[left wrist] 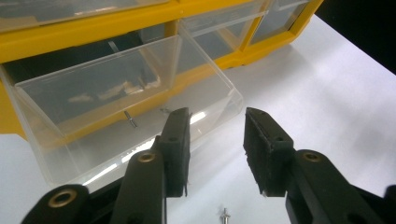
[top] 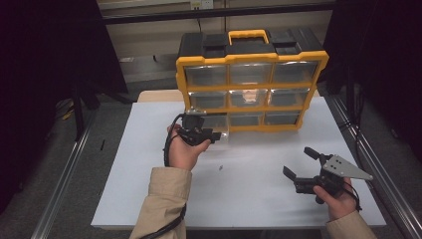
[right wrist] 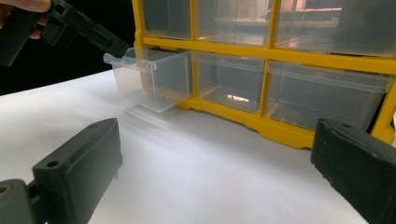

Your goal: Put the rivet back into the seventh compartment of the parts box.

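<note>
left gripper (left wrist: 217, 140): jaws released beside pulled-out clear drawer (left wrist: 116, 93) | right gripper (top: 303, 167): idling, jaws released | risk: drawer overhanging yellow organizer (top: 251, 87), a nudge spilling its screw (left wrist: 130, 119)

We're in a lab-style recording bay: white table (top: 149, 164) framed by metal rails (top: 62, 181), dark curtains (top: 45, 55), a yellow parts organizer (top: 251, 87) on top.

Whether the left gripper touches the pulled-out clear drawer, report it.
Cannot tell: in the right gripper view the left gripper overlaps the clear drawer's front lip, with neither contact nor gap plain.
</note>
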Tool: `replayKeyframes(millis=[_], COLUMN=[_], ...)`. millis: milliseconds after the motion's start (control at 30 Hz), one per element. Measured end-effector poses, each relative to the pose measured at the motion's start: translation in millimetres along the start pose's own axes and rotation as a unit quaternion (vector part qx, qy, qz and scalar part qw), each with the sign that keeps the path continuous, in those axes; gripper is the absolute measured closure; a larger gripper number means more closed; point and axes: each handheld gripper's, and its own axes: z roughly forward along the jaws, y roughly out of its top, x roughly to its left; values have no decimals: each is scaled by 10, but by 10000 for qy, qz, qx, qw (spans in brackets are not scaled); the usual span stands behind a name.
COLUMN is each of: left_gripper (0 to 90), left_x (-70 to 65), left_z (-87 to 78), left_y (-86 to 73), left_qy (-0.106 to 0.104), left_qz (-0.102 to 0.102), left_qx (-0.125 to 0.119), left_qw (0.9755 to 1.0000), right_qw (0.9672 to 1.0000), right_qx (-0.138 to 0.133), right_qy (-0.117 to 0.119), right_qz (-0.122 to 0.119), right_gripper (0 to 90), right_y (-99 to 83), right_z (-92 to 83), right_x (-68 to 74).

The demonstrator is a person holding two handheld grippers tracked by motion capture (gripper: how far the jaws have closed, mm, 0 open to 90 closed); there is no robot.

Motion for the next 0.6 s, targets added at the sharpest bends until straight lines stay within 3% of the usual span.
replayKeyframes(millis=[67, 333, 600], left_gripper=[590, 515, 455], left_x=[-2, -28, -55], left_z=[-8, 28, 53], left_y=[-11, -98, -180], left_qy=[-4, -70, -127], left_qz=[76, 27, 125], left_qx=[87, 15, 41], left_qw=[9999, 10000, 9998], right_qw=[10000, 10000, 10000], right_qx=[0, 0, 3], right_qy=[3, 6, 8], right_qz=[-5, -11, 8], right_gripper=[16, 16, 16], right_y=[0, 0, 2], right_z=[1, 0, -5], right_x=[-1, 0, -1])
